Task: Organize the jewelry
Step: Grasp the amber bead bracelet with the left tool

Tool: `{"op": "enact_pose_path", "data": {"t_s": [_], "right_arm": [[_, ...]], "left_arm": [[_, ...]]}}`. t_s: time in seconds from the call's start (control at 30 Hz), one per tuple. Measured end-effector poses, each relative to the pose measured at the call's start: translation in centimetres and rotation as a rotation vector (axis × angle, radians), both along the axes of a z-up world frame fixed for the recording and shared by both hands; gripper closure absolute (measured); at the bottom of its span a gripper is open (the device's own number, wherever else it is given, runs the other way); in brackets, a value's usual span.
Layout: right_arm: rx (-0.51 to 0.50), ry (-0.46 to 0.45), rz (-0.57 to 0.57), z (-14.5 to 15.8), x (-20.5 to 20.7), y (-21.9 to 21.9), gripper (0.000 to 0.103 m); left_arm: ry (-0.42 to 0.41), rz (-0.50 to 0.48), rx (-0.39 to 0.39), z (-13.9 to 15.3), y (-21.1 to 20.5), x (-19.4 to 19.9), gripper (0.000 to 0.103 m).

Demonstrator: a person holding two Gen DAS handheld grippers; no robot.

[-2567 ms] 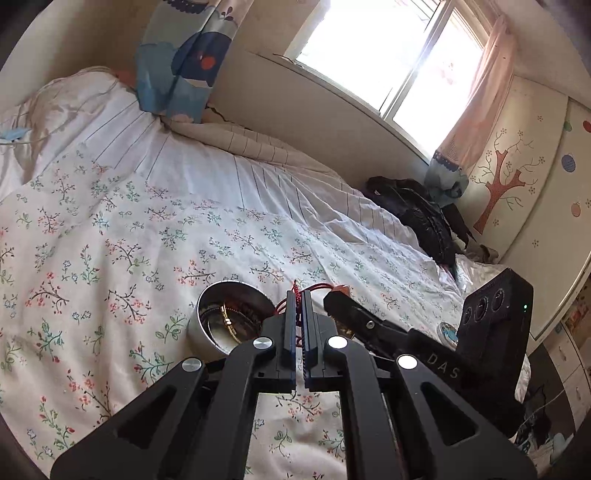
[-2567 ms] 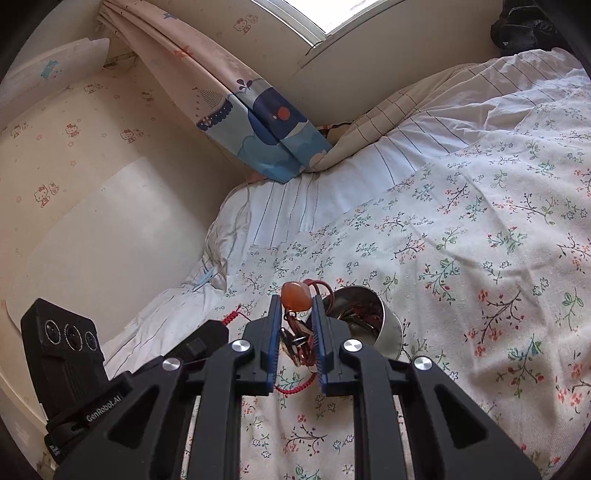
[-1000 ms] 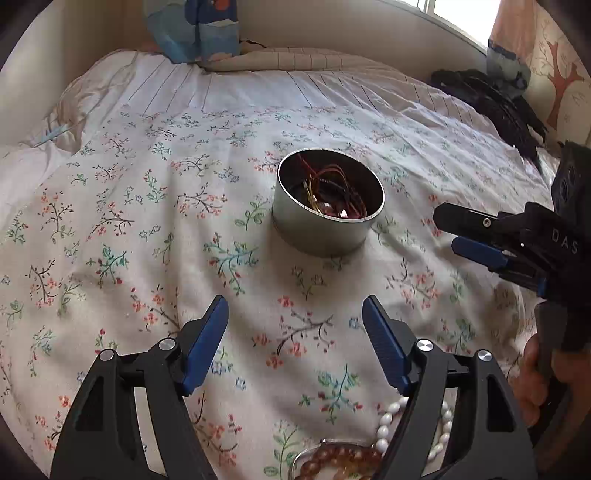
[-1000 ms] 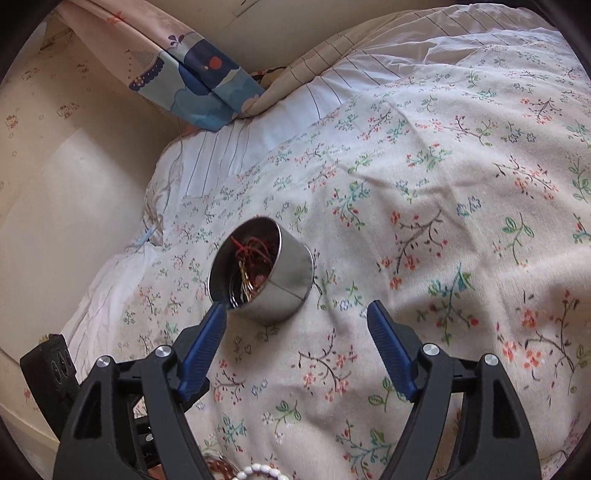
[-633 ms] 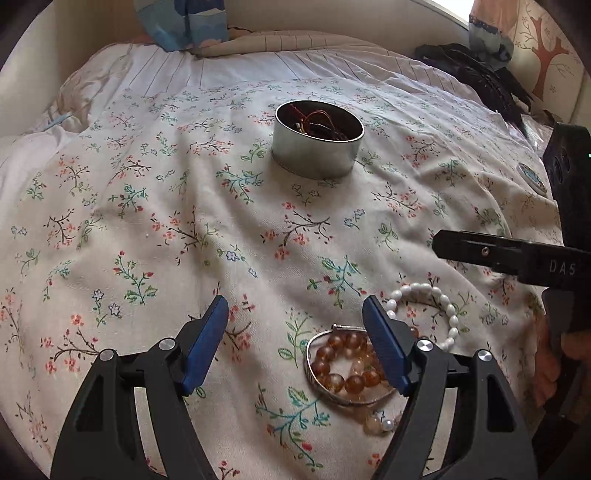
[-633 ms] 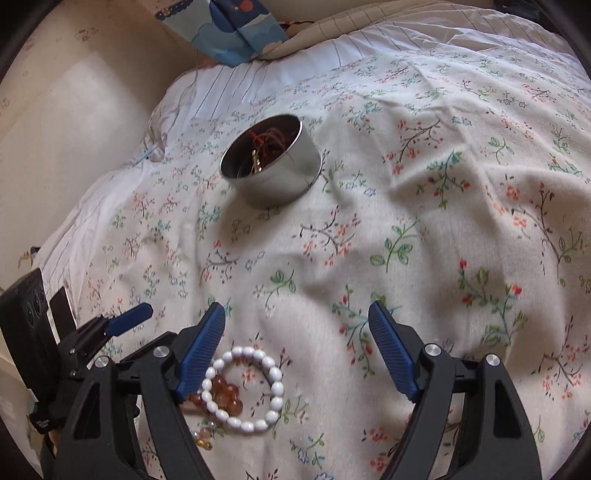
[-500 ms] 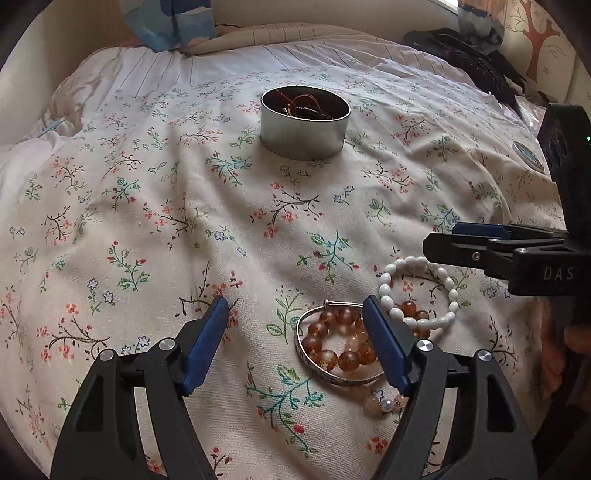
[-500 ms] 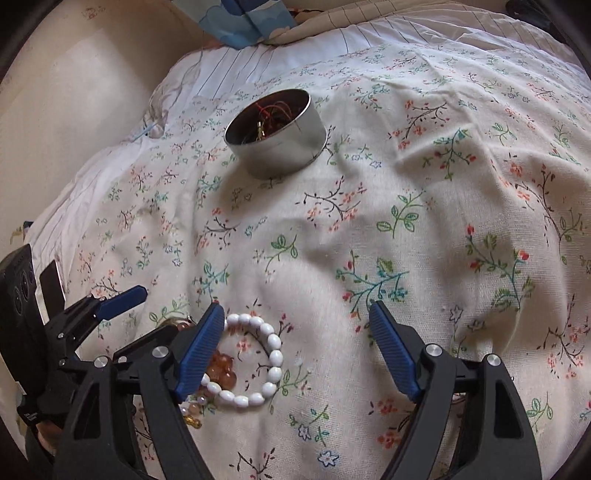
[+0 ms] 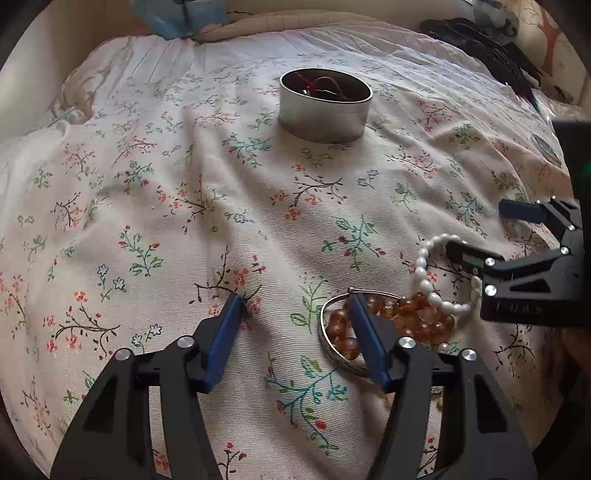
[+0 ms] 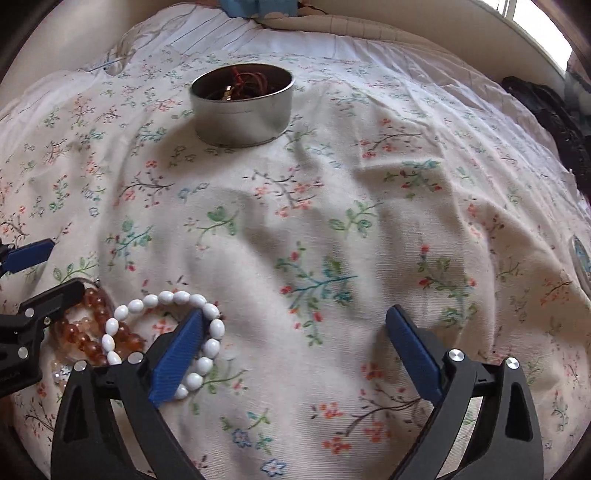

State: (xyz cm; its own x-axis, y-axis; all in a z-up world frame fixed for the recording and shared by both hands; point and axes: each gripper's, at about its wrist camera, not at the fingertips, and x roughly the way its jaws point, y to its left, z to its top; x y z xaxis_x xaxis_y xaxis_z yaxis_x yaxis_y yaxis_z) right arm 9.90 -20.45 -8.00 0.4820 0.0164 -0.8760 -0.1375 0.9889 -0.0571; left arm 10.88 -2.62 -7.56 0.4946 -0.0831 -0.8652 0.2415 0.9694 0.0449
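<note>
A round metal tin [image 9: 325, 107] [image 10: 242, 110] with red cords inside stands on the floral bedsheet [image 9: 184, 206]. Nearer lie a silver bangle [image 9: 327, 350], an amber bead bracelet [image 9: 410, 310] [image 10: 92, 343] and a white bead bracelet [image 9: 423, 273] [image 10: 155, 299], all overlapping. My left gripper [image 9: 293, 306] [image 10: 40, 273] is closing low over the sheet. Its right finger covers part of the bangle and nothing is pinched. My right gripper [image 10: 295, 328] [image 9: 484, 232] is opening wide, with the tip of its left finger inside the white bracelet's loop.
Dark clothing [image 9: 480, 37] lies at the bed's far right. A blue patterned curtain [image 9: 177, 14] hangs behind the striped pillow area. A small round item [image 10: 580, 258] sits on the sheet at the right. A wall borders the bed on the left.
Both grippers drew back from the tin and came down at the bracelets. The left jaws narrowed and the right jaws widened. The right gripper rolled, and one finger now sits in the white bracelet's loop.
</note>
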Motion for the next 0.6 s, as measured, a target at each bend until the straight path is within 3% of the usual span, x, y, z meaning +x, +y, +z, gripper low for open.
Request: {"op": "enact_pose_path", "data": {"t_s": [0.1,0.33,0.43,0.5,0.6], "right_arm": [[-0.010,-0.002,-0.034,-0.1,0.2,-1.1,0.010],[0.001,0.009,-0.051,-0.4,0.9,-1.3,0.008],[0.007,0.012,-0.051,-0.4,0.9,-1.4,0.008],[0.011,0.014,-0.051,-0.5,0.8,-1.5,0.008],[0.014,0.016,-0.051,-0.6,0.8,-1.6,0.007]], "left_arm": [[-0.012,-0.052,0.023,0.1,-1.0,-0.5,0.062],[-0.067,-0.140,-0.050,1.9,-1.4,-1.9,0.063],[-0.037,-0.259,-0.012,1.5,-3.6,-2.5,0.058],[-0.041,-0.326,0.033,1.0,-5.2,-2.9,0.049],[-0.030,-0.372,0.100,-0.5,-7.0,-2.5,0.046]]}}
